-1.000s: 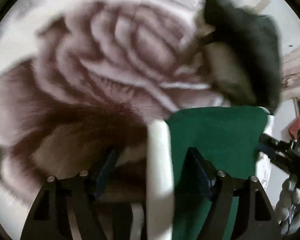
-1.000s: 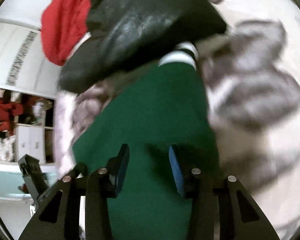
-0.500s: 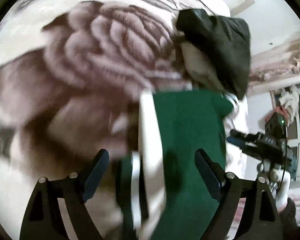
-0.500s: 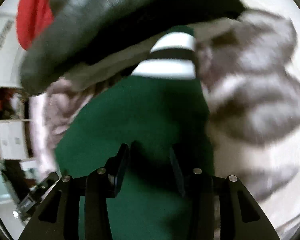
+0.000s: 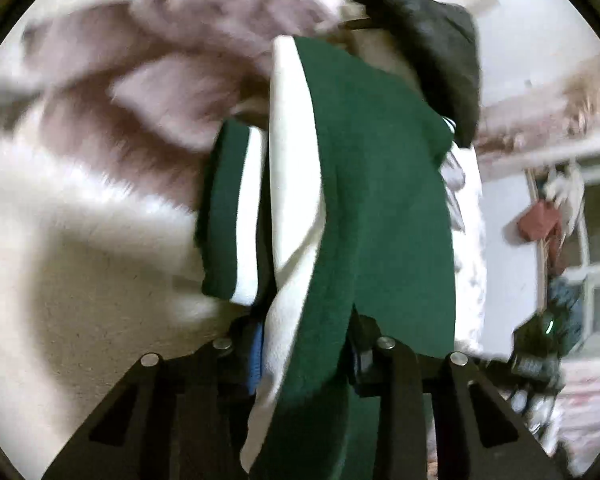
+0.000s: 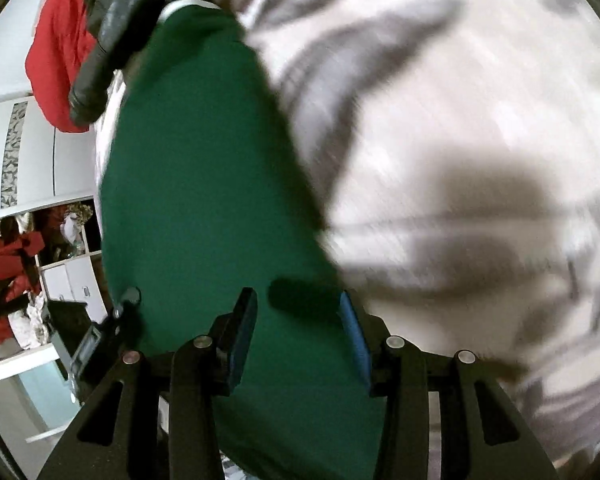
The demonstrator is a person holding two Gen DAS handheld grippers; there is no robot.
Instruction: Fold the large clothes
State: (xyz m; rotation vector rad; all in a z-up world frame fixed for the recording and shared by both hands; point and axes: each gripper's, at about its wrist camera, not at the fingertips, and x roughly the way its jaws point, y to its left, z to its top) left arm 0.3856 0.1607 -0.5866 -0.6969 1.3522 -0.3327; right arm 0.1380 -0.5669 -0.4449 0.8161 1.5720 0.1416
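**Left wrist view: green jacket gathered up, fold only partly made**

Left wrist view shows the left gripper with its jaws having just been closing; a bunched edge of the dark green fleece jacket with white trim now sits between them and the pads appear to press on it. The jacket runs away from the fingers as a long narrow band, its white strip along the left side, and a green-and-white striped cuff hangs beside it, not yet tucked in.

From the right wrist view, the right gripper stands over the same green cloth with its blue pads part-way apart. The cloth passes between them, but I cannot tell whether they pinch it or merely straddle it.

As a judgement, the work is mid-way: the jacket has been drawn lengthwise into a narrower shape, yet the sleeve end is loose and no neat final fold is visible.

The jacket lies on a plush cream blanket with a large mauve flower print. Its far end runs up under a black leather garment, with a red garment just beyond, so that end is crowded. Open blanket lies to the right in the right wrist view, which looks like the freest ground for laying the fold. On the other side the blanket's edge is close to the jacket, with white cupboards beyond.
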